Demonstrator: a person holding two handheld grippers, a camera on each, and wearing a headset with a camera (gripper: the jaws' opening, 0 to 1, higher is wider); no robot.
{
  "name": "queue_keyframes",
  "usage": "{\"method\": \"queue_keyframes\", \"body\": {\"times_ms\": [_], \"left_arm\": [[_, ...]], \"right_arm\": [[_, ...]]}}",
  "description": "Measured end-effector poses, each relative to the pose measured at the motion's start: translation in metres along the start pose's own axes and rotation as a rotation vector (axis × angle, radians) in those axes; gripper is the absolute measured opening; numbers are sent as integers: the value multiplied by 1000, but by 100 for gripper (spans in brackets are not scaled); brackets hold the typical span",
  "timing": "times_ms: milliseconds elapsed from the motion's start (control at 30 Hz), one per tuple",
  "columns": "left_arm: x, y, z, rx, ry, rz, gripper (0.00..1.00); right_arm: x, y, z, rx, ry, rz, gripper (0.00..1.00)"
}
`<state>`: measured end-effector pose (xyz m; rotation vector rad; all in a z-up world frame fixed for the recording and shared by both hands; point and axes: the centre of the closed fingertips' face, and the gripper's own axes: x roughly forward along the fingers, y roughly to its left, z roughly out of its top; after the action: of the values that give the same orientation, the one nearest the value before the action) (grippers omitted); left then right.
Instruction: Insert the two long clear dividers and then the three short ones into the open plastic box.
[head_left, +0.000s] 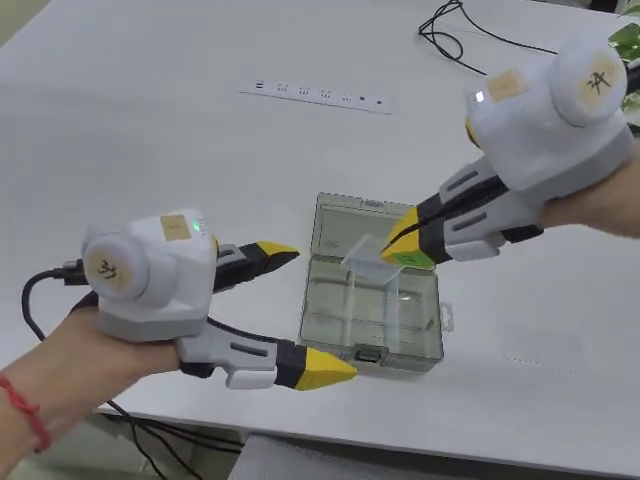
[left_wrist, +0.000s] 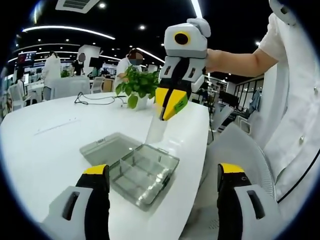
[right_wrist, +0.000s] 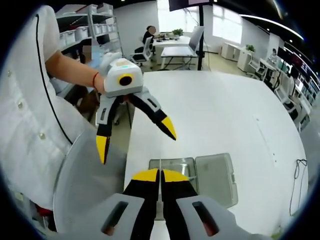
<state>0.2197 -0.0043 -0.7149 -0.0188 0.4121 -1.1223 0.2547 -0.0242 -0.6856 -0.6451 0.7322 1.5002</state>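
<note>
While right gripper (head_left: 398, 245) pinches a clear divider (head_left: 368, 260) shut-tight just above the open plastic box (head_left: 402, 356), left gripper (head_left: 318, 310) idles beside the box, jaws wide. Suggest: square the divider to the box's wall slots, lower it straight, and steady the box with the left.

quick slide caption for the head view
Right tongs hold a clear divider over the open plastic box; left tongs hover open beside it.

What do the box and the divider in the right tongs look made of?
The box: clear, faintly grey-green hard plastic, glossy; the table shows through its walls. The divider in the right tongs: thin clear plastic, apparently stiff, since it holds flat.
</note>
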Motion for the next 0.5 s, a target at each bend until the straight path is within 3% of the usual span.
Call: {"method": "queue_keyframes", "body": {"times_ms": [133, 500], "left_arm": [[-2, 3, -4, 6, -3, 8, 100], [-8, 14, -8, -6, -10, 26, 100]], "right_arm": [[14, -7, -4, 8, 5, -5, 3], [57, -19, -25, 41, 20, -13, 3]]}}
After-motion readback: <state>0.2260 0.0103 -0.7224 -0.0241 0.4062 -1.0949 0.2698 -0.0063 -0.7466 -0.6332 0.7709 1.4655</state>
